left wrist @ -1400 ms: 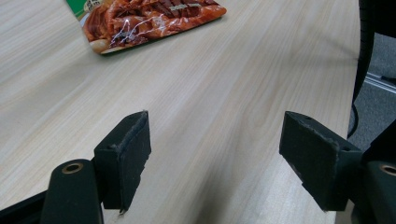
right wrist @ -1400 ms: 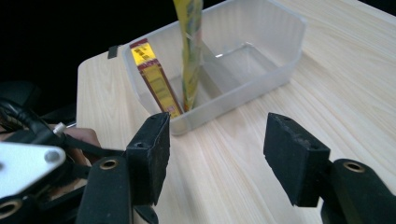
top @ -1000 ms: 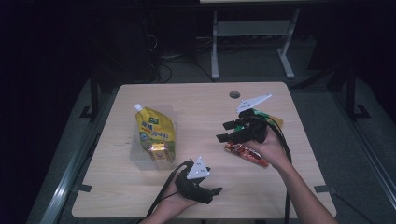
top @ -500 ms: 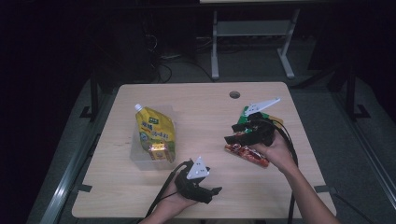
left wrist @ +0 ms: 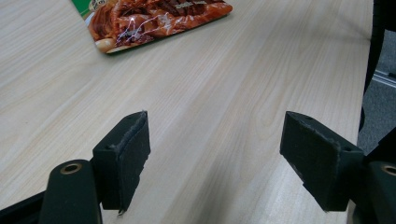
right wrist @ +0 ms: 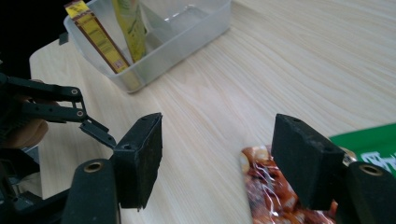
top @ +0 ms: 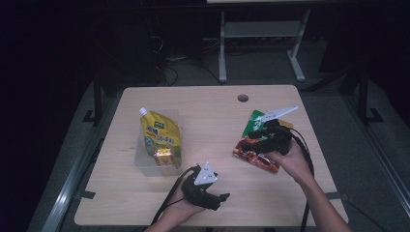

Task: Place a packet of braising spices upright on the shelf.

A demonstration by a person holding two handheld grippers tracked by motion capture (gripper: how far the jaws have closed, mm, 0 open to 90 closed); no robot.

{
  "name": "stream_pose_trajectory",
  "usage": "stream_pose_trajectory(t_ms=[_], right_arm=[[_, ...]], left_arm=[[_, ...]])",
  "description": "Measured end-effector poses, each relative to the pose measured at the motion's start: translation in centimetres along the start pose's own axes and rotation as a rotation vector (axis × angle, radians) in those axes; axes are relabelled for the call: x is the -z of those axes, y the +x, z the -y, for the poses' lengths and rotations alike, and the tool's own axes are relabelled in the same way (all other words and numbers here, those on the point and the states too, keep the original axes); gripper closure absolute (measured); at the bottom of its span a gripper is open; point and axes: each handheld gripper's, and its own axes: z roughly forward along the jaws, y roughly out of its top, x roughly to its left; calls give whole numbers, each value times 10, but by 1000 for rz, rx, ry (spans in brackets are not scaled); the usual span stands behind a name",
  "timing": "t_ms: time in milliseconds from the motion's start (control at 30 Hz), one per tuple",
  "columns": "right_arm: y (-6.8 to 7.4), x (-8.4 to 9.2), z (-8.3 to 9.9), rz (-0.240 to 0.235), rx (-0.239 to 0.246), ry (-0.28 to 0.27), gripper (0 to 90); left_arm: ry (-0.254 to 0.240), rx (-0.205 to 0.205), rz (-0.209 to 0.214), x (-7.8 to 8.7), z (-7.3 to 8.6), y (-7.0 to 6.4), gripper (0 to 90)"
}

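Jaws of the right gripper [top: 249,140] stand wide, just been opening, over the end of the red snack pack [top: 255,157] lying on the table [top: 212,116]; left gripper [top: 223,197] open, empty, near the front edge

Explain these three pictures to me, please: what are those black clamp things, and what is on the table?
A person sits at a wooden table and holds a hand-worked gripper in each hand. The wide picture looks down from above. The other two come from small cameras riding on each gripper, so the black jaws rise from the bottom edge. The left gripper rests near the table's front edge, open and empty. The right gripper is open over a red snack packet, with a green packet beside it; neither is held. At the left stands a clear plastic box holding a yellow pouch and a small yellow packet.
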Motion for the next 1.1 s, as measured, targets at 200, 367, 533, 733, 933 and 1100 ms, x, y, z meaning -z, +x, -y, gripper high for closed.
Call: stream_pose_trajectory(t_ms=[200,367,533,733,933,1100], right_arm=[[-8,14,12,31,-29,-5,315],[-16,26,21,58,-60,-7,311],[-22,36,27,91,-80,-22,320],[-28,42,32,131,-95,-4,311],[-37,48,36,177,-105,6,310],[-45,52,39,228,-106,-2,303]], left_arm=[[-1,5,0,-4,-7,3,247],[8,-15,-1,-6,-16,4,269],[3,-27,0,-11,-22,4,299],[-2,-34,2,-19,-32,13,356],[1,-36,-5,-28,-41,18,392],[-8,-34,-7,-34,-55,24,440]])
